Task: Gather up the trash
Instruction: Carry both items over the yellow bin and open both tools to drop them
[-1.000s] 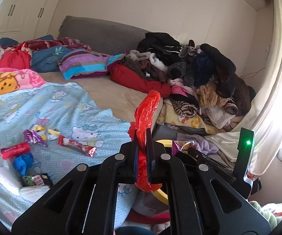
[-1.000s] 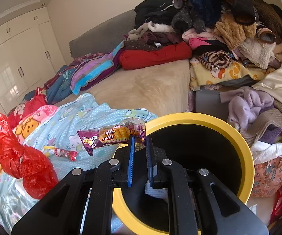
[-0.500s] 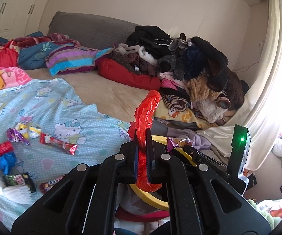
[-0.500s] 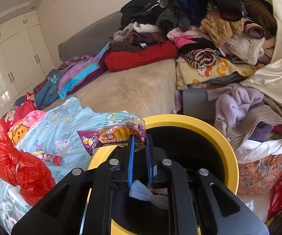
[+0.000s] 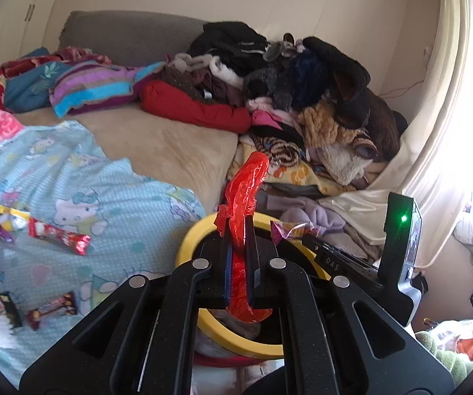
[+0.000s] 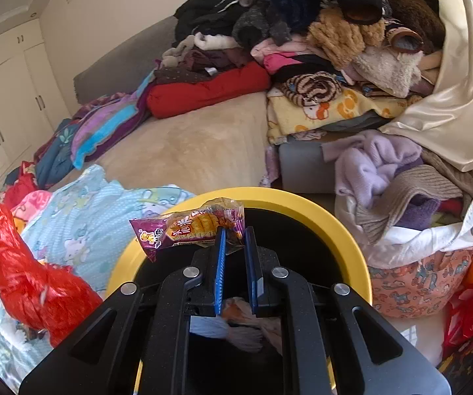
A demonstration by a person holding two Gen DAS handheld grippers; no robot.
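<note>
My left gripper [image 5: 238, 227] is shut on a crumpled red plastic bag [image 5: 245, 191], held over the near rim of a yellow-rimmed black bin [image 5: 190, 240]. My right gripper [image 6: 235, 230] holds a purple snack wrapper [image 6: 187, 227] by one end, its jaws a little apart, above the same bin [image 6: 341, 227]. The red bag also shows at the left of the right wrist view [image 6: 22, 270]. Paper trash [image 6: 236, 326] lies inside the bin. Several wrappers, such as a red one [image 5: 59, 235], lie on the light blue blanket [image 5: 105, 197].
The bed [image 5: 170, 144] carries a tall heap of clothes [image 5: 302, 92] at the right and folded bedding [image 5: 98, 89] at the back. A basket of laundry [image 6: 417, 230] stands right of the bin. A cream curtain [image 5: 443, 131] hangs at the right.
Both grippers have moved right and closer over the bin with their loads. The right gripper's jaws have parted slightly. The bin's inside now shows more of the paper trash.
</note>
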